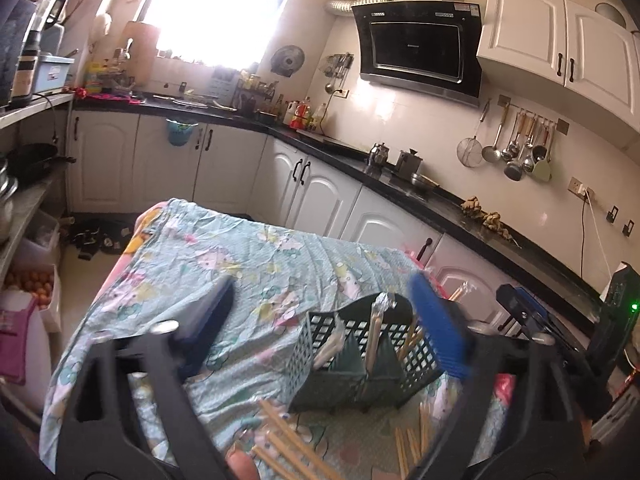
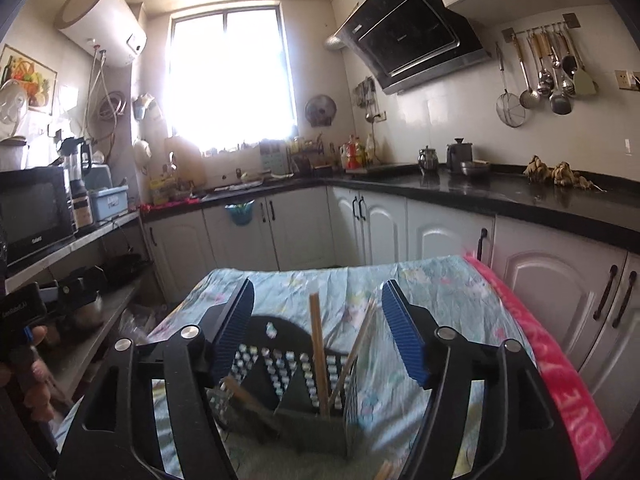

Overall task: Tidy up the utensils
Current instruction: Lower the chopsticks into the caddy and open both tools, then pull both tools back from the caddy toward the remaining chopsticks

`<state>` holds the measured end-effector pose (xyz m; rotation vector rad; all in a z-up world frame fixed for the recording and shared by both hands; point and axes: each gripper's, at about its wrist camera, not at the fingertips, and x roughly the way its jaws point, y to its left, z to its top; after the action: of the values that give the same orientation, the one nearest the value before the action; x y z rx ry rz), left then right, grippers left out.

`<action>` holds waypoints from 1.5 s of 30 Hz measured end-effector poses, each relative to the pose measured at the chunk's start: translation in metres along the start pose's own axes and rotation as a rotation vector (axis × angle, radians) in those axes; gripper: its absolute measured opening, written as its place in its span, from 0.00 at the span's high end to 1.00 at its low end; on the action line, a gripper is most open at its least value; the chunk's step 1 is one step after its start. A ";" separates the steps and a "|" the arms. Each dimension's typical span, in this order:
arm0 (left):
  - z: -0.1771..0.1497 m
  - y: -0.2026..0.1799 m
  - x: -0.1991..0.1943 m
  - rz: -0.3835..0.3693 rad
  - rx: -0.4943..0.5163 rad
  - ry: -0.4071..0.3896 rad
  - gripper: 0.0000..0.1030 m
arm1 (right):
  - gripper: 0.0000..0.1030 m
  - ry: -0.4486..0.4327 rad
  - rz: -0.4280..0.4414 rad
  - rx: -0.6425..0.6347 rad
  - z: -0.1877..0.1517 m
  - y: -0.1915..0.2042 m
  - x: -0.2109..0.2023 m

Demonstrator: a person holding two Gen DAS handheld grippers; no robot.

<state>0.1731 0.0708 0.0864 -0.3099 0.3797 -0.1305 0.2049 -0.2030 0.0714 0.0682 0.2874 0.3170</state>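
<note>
1. The dark green lattice-walled utensil basket (image 1: 368,356) stands upright on the floral cloth (image 1: 224,248) covering the table, divided inside by slanted partitions.
2. Pale wooden chopsticks (image 2: 320,356) stand in its compartments, long axes near vertical and tips leaning upward; the right wrist view shows three sticks, one upright, two slanting.
3. More chopsticks (image 1: 288,444) lie loose on the cloth in front of the basket, fanned diagonally; their exact number is unclear.
4. The left gripper (image 1: 324,312) has its fingers spread wide, nothing between the pads.
5. The right gripper (image 2: 318,320) is likewise parted, straddling the basket without pressing it.
</note>
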 end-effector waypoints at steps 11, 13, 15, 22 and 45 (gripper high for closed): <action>-0.016 0.003 -0.032 0.038 0.032 0.014 0.10 | 0.24 0.059 0.046 -0.029 -0.010 0.023 -0.029; -0.019 0.004 -0.036 0.050 0.046 0.021 0.10 | 0.23 0.064 0.050 -0.032 -0.013 0.026 -0.033; -0.024 0.006 -0.040 0.068 0.056 0.023 0.10 | 0.23 0.083 0.057 -0.046 -0.016 0.030 -0.035; -0.036 0.014 -0.050 0.089 0.048 0.043 0.10 | 0.22 0.119 0.055 -0.090 -0.024 0.037 -0.039; -0.064 0.022 -0.066 0.138 0.055 0.090 0.10 | 0.21 0.210 0.099 -0.158 -0.057 0.046 -0.058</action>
<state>0.0894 0.0862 0.0459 -0.2231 0.4847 -0.0195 0.1221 -0.1768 0.0378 -0.1077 0.4671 0.4450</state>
